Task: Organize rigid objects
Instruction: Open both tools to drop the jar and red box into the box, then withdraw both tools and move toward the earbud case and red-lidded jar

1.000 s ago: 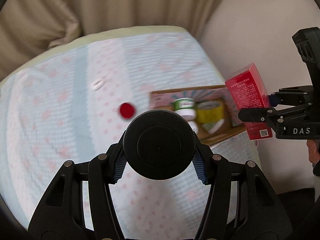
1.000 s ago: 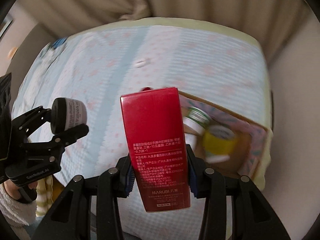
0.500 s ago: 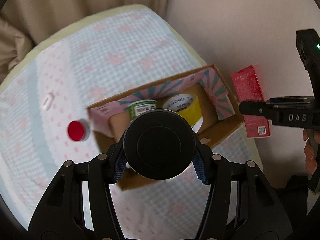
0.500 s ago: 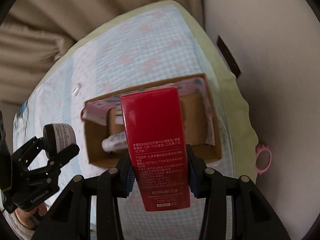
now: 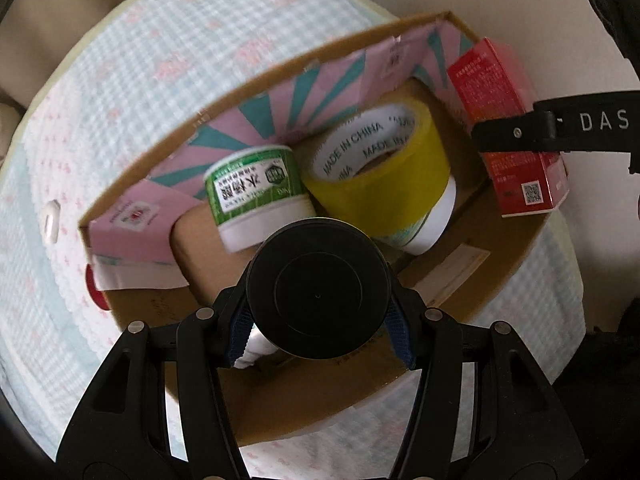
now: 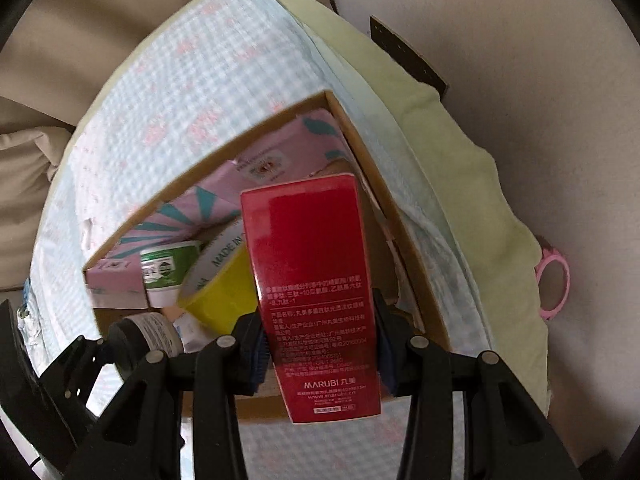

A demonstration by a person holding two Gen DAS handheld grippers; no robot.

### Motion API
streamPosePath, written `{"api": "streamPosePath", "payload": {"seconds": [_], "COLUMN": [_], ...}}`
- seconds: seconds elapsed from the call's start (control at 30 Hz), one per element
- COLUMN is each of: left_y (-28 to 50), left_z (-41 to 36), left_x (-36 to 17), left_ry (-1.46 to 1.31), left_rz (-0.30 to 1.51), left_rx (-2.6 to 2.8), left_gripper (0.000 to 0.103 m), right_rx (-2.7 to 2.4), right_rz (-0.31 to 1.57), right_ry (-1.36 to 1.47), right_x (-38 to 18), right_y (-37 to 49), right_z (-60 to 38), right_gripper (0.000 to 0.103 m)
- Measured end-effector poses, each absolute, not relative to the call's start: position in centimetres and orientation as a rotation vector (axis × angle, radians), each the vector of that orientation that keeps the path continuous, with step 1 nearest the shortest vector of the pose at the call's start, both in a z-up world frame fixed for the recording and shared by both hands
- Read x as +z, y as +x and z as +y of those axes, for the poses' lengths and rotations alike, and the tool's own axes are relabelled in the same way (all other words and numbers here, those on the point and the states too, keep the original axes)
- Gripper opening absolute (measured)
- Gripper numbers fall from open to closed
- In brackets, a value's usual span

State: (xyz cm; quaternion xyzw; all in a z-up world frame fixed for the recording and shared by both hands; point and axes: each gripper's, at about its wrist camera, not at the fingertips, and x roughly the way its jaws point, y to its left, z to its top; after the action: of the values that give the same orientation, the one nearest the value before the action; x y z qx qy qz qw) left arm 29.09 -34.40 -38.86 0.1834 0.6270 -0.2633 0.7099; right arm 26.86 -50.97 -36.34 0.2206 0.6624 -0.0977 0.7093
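My left gripper (image 5: 318,334) is shut on a black-lidded jar (image 5: 318,298) and holds it over the near part of the open cardboard box (image 5: 360,384). The jar also shows in the right wrist view (image 6: 144,338). My right gripper (image 6: 320,354) is shut on a red MARUBI carton (image 6: 312,280), held upright above the box's right end; the carton shows in the left wrist view (image 5: 504,128). Inside the box lie a green-labelled tub (image 5: 256,196), a yellow tape roll (image 5: 384,168) and a pink-and-teal package (image 5: 280,120).
The box (image 6: 416,272) sits on a bed with a blue-checked cover (image 5: 140,80) near its right edge by the wall. A red cap (image 5: 94,290) peeks out left of the box. A small white object (image 5: 52,220) lies on the cover. A pink ring (image 6: 554,282) hangs off the bed's side.
Both grippers have moved forward and down towards the box, which now fills both views. The jar is now over the box's near part and the carton over its right end.
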Motion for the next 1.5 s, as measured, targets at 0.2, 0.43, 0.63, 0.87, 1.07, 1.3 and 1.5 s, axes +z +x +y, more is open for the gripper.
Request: {"api": "streamPosePath", "payload": {"seconds": [0.2,0.43,0.63,0.87,1.07,1.3,1.5], "left_y": [29.5,30.2,30.6,30.8,29.2,28.2,26.6], "left_z": [-34.8,-34.7,-34.0,-32.8,-33.4,-33.1,-30.9], "left_x": [-39.4,-38.4,-36.8,-36.0,-35.2,-32.3,-26.8], "left_ry": [0.450,0.432,0.415,0.399,0.409,0.399,0.334], "left_rz": [1.386,1.373,1.342,1.323,1.309,1.277,1.214], "left_rx": [-0.599,-0.590,-0.594,-0.574,-0.565,-0.545,-0.479], "left_gripper": [0.053,0.059,0.103,0.103,0.103,0.103,0.103], "right_rx": [-0.220,-0.217,-0.155,-0.167,-0.168,-0.149,-0.122], "right_rz": [1.474,1.462,1.429,1.388,1.368,1.346,1.309], "right_ry": [0.447,0.425,0.412,0.402,0.386,0.378,0.319], "right_x": [-37.0,-36.8,-35.8,-34.8,-34.0,-32.5,-28.3], "right_y": [26.9,27.0,27.4,27.3,26.7,26.2,24.8], "right_z": [-50.5,-49.7,-49.0,-48.5,-48.4,-48.2,-46.9], "right_gripper": [0.040,0.041,0.103,0.103,0.103,0.103,0.103]}}
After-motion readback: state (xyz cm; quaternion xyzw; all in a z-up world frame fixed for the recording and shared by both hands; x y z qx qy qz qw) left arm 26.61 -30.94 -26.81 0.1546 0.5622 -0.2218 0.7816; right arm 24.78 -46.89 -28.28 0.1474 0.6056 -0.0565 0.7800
